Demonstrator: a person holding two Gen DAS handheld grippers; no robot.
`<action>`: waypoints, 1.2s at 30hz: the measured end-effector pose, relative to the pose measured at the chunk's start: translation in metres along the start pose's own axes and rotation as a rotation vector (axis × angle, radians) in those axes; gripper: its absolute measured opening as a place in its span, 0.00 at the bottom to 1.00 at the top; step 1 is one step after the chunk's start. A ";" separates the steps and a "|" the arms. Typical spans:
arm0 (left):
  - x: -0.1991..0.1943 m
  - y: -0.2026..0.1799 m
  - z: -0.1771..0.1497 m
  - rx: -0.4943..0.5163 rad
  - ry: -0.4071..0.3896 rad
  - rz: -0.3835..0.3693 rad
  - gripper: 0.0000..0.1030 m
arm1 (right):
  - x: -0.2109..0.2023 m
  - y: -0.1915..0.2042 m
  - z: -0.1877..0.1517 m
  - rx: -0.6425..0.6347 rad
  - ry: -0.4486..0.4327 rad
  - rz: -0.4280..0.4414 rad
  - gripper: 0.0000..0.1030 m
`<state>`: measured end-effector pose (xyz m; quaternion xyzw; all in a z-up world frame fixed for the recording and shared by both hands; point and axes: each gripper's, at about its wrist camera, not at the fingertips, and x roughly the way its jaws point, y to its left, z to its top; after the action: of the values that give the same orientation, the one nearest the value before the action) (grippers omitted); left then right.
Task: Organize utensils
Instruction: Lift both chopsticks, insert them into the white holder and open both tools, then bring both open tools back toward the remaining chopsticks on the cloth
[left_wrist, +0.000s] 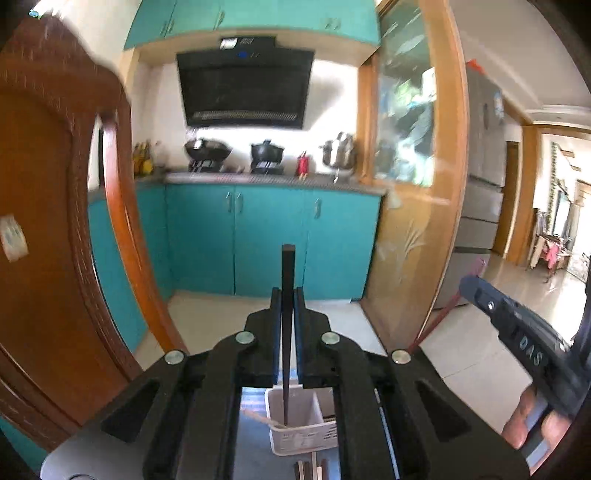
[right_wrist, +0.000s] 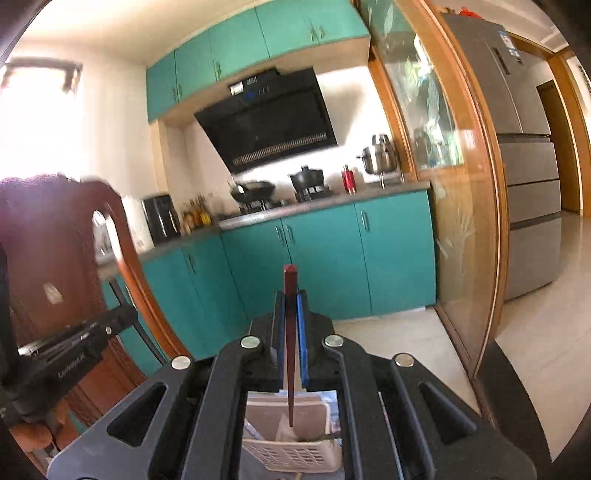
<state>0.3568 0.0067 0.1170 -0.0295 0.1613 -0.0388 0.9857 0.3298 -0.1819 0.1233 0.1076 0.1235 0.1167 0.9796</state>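
Observation:
My left gripper (left_wrist: 288, 295) is shut on a black chopstick (left_wrist: 287, 266), held upright. Its thin lower end hangs inside a white slotted utensil basket (left_wrist: 301, 435) seen below between the gripper's arms. My right gripper (right_wrist: 291, 297) is shut on a dark red chopstick (right_wrist: 290, 284), also upright. Its lower end hangs over the white basket (right_wrist: 291, 452) below. The right gripper's body also shows in the left wrist view (left_wrist: 524, 332), with a hand under it. The left gripper's body shows at the left of the right wrist view (right_wrist: 62, 354).
Several loose chopsticks (left_wrist: 310, 470) lie in front of the basket. A carved wooden chair back (left_wrist: 48, 221) stands close on the left. Teal kitchen cabinets (left_wrist: 269, 236), a stove with pots, a glass sliding door (left_wrist: 410, 184) and a grey fridge (right_wrist: 524, 177) lie beyond.

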 end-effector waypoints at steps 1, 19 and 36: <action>0.010 0.003 -0.010 -0.017 0.024 0.000 0.07 | 0.006 -0.003 -0.010 0.000 0.019 -0.009 0.07; -0.034 0.015 -0.069 -0.011 -0.004 -0.023 0.33 | -0.073 -0.016 -0.068 -0.056 -0.007 0.006 0.32; 0.061 0.060 -0.221 -0.144 0.533 0.014 0.38 | 0.085 0.003 -0.271 -0.079 0.926 0.051 0.32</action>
<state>0.3473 0.0513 -0.1156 -0.0872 0.4176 -0.0269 0.9040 0.3367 -0.1079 -0.1509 0.0098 0.5407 0.1809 0.8215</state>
